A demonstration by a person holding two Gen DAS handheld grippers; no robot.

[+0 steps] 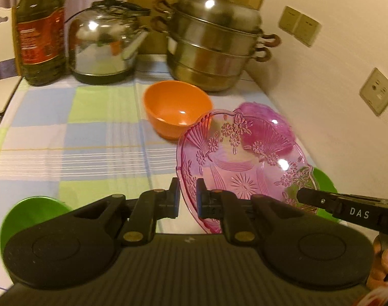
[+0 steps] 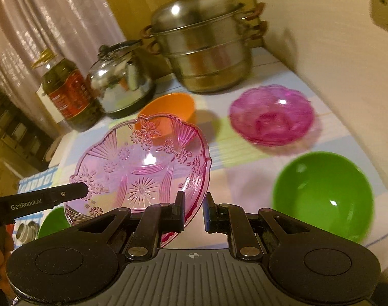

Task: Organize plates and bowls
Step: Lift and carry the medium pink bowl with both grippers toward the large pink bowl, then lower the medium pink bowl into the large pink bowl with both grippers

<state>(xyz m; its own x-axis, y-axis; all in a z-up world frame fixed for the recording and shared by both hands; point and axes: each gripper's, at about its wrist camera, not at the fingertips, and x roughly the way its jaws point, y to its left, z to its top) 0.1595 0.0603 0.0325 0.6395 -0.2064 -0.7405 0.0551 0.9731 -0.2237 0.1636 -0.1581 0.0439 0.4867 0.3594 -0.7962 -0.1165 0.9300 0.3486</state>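
A clear pink patterned plate [image 1: 245,163] is held tilted above the table between both grippers; it also shows in the right wrist view [image 2: 143,168]. My left gripper [image 1: 188,199] is shut on its left rim. My right gripper [image 2: 194,210] is shut on its right rim; one of its fingers [image 1: 319,200] shows in the left wrist view. An orange bowl [image 1: 177,111] sits behind the plate. A magenta glass bowl [image 2: 271,114] sits to the right. One green bowl [image 2: 321,196] sits at the near right, another green bowl [image 1: 28,219] at the near left.
A steel stacked steamer pot [image 1: 214,43], a steel kettle [image 1: 104,43] and a bottle of oil [image 1: 40,33] stand along the back of the checked tablecloth [image 1: 79,140]. A wall with sockets [image 1: 377,90] runs along the right edge.
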